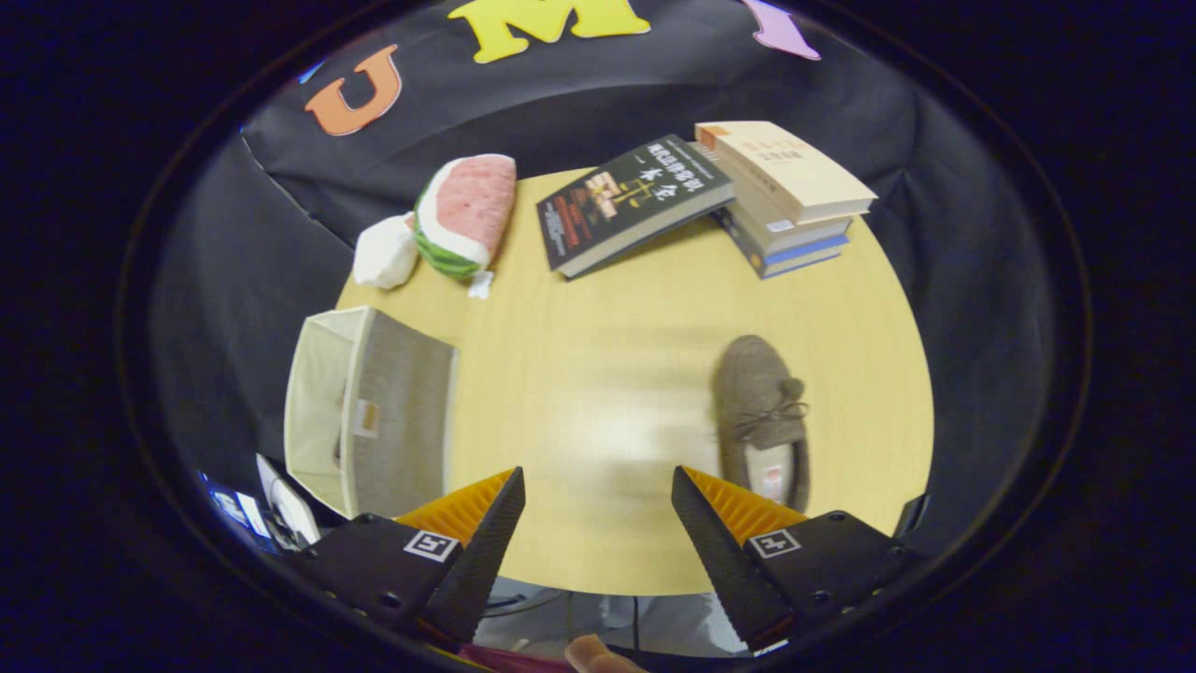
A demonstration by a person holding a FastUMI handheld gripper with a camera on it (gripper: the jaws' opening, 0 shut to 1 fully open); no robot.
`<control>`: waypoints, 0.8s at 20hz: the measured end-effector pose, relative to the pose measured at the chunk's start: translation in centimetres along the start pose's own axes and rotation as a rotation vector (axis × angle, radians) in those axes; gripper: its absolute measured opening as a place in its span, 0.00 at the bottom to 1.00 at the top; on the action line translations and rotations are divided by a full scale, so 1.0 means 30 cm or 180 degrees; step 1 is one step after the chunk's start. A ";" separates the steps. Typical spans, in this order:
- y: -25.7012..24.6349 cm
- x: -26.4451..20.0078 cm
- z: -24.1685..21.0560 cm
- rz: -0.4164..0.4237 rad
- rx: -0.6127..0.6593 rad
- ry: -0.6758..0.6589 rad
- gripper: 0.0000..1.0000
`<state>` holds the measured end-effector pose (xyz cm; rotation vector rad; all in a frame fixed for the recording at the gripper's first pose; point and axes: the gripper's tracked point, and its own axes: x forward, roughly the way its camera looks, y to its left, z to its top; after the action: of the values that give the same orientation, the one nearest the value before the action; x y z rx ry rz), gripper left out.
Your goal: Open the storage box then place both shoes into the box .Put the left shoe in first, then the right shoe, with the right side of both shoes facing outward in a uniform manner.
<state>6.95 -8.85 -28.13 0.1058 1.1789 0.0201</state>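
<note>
- One gripper (598,486) hangs above the table (617,374), its two fingers spread wide with nothing between them but bare tabletop.
- One shoe (761,416), brown with a lace bow, lies on the table just ahead of the right finger, its toe pointing away.
- One box (369,411), pale fabric, sits at the table's edge ahead of the left finger, well apart from the shoe; it lies with its opening turned sideways.
- One watermelon-slice toy (467,215) lies beyond the box, touching one white soft thing (385,252).
- One dark book (631,201) lies at the far side, leaning on a stack (785,196) of about three books.
- A fingertip (593,654) shows below the fingers.
</note>
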 end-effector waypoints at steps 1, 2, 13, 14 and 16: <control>-0.083 0.021 0.000 -0.0074 0.0020 0.0021 0.97; -0.161 0.043 -0.004 -0.0156 0.0046 0.0049 0.97; -0.664 0.307 -0.062 -0.0763 -0.0049 0.0451 0.96; -0.663 0.328 -0.056 -0.0728 -0.0074 0.0461 0.92; -0.649 0.363 -0.058 -0.0601 -0.0178 0.0458 0.80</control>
<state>8.71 -27.31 -40.63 -0.0577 1.3269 -0.1071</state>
